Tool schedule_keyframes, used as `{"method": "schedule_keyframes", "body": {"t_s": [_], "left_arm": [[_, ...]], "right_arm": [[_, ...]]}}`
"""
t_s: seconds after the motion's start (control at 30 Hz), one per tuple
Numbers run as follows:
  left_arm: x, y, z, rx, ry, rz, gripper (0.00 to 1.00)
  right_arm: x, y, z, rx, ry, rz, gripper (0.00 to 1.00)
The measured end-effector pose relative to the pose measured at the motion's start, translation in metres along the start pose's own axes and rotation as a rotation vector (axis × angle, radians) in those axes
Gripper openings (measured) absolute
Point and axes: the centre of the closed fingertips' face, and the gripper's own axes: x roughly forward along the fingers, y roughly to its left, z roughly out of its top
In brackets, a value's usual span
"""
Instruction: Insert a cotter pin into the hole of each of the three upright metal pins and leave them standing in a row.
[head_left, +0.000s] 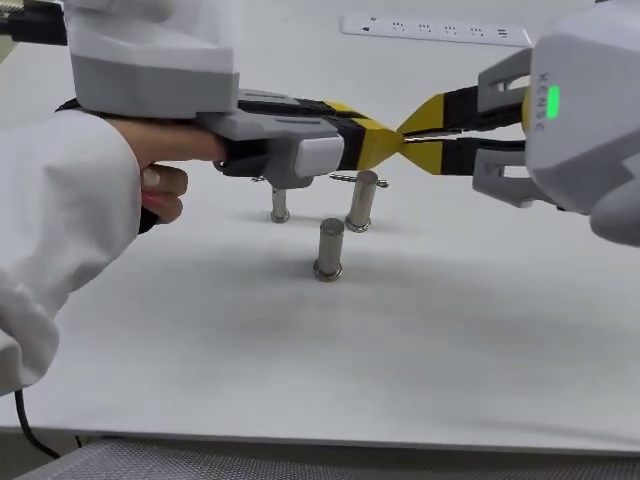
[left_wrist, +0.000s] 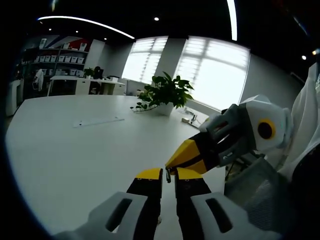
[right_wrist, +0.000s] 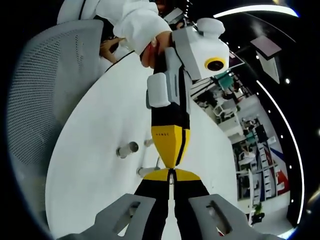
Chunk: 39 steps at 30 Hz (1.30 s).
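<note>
- Both claws meet tip to tip in the air above the desk (head_left: 450, 330). The left claw (head_left: 393, 143) comes in from the left and the right claw (head_left: 412, 140) from the right.
- There's a thin cotter pin (head_left: 440, 140) in the right claw, jaws clamped on it. The left claw looks pinched onto the same pin's end, jaws together.
- So I'd call this a handover or re-grip of the pin before it goes in.
- The three metal pins stand upright below. The far-right pin (head_left: 361, 200) looks like it already has a cotter (head_left: 345, 179) through its top.
- The near pin (head_left: 328, 250) looks bare. The far-left pin (head_left: 279, 205) has its top hidden behind the left claw, so I can't tell.
- Next move, I reckon: one claw lets go, the other drops down and lines the pin up square with the near pin's hole.
- The near one also sits forward of the other two, so it's not a row yet.
</note>
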Motion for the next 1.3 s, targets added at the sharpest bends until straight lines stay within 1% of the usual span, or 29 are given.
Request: {"method": "schedule_keyframes", "body": {"t_s": [0.1,0.23,0.37,0.6,0.7,0.77,0.87,0.93,1.0,1.07,1.13,1.23,1.3], "left_arm": [[0.000,0.000,-0.001,-0.004,0.004,-0.003,0.03],[0.000,0.001,-0.005,0.009,0.019,0.000,0.01],[-0.001,0.001,-0.008,0.011,0.030,0.000,0.00],[-0.001,0.001,-0.009,0.002,0.034,-0.004,0.00],[0.000,0.000,-0.011,0.005,0.045,-0.011,0.00],[-0.001,0.000,-0.013,-0.003,0.057,-0.016,0.00],[0.000,-0.001,-0.015,-0.007,0.065,-0.013,0.00],[0.000,-0.002,-0.016,0.008,0.070,-0.016,0.00],[0.000,-0.002,-0.017,0.006,0.076,-0.014,0.00],[0.000,-0.002,-0.017,0.005,0.075,-0.008,0.00],[0.000,-0.002,-0.019,0.023,0.082,0.000,0.00],[0.001,-0.002,-0.021,0.110,0.101,0.006,0.00],[0.001,-0.004,-0.023,0.112,0.109,0.011,0.00]], "right_arm": [[0.000,0.000,0.001,0.001,-0.002,-0.002,0.00],[0.002,0.002,0.003,-0.001,-0.001,0.002,0.00],[0.003,0.004,0.002,-0.002,-0.001,0.011,0.00],[0.003,0.004,0.002,0.004,0.000,0.013,0.00],[0.003,0.006,0.001,0.010,0.000,0.020,0.00],[0.004,0.008,0.002,0.013,-0.003,0.032,0.00],[0.004,0.010,0.002,0.012,-0.006,0.039,0.00],[0.004,0.012,0.001,0.016,-0.006,0.048,0.00],[0.004,0.013,0.001,0.016,-0.007,0.054,0.00],[0.004,0.013,0.001,0.016,-0.006,0.054,0.00],[0.005,0.013,0.000,0.020,-0.008,0.061,0.00],[0.006,0.016,0.000,-0.010,-0.009,0.077,0.00],[0.007,0.018,0.000,-0.024,-0.007,0.078,0.00]]}}
